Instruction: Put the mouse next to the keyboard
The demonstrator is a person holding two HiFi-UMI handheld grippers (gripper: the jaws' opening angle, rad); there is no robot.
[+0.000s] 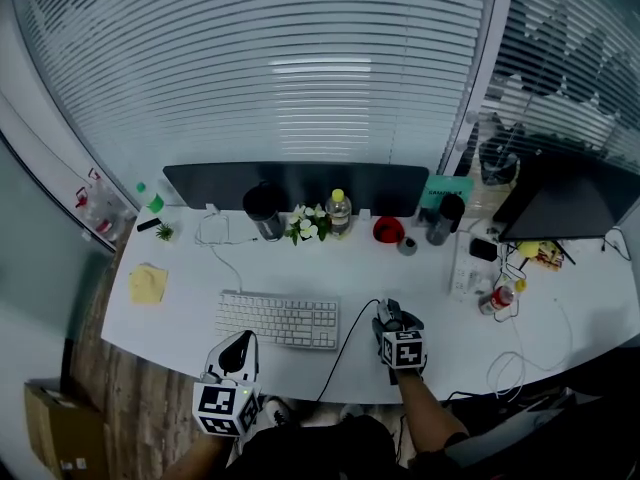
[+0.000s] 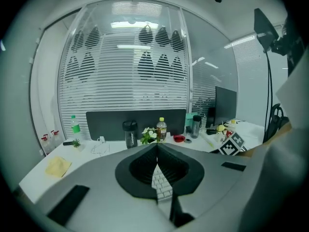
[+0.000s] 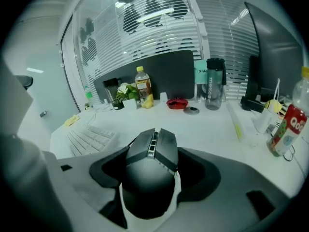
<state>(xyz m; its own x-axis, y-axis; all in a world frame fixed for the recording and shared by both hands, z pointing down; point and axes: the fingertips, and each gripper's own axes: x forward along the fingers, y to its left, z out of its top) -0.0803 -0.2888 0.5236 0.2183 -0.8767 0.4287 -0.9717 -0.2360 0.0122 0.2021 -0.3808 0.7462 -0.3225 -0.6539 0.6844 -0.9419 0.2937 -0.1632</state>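
Right tongs [image 3: 153, 151] clamped around mouse [image 3: 147, 178], keyboard [image 1: 278, 320] to its left, left tongs [image 2: 156, 147] closed

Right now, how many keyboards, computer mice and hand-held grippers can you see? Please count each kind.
White flat keyboard: 1
Black angular computer mouse: 1
Left hand-held gripper and right hand-held gripper, which holds the mouse: 2
Total: 4

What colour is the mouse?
Black, with dark grey top panels: the mouse shows best in the right gripper view.
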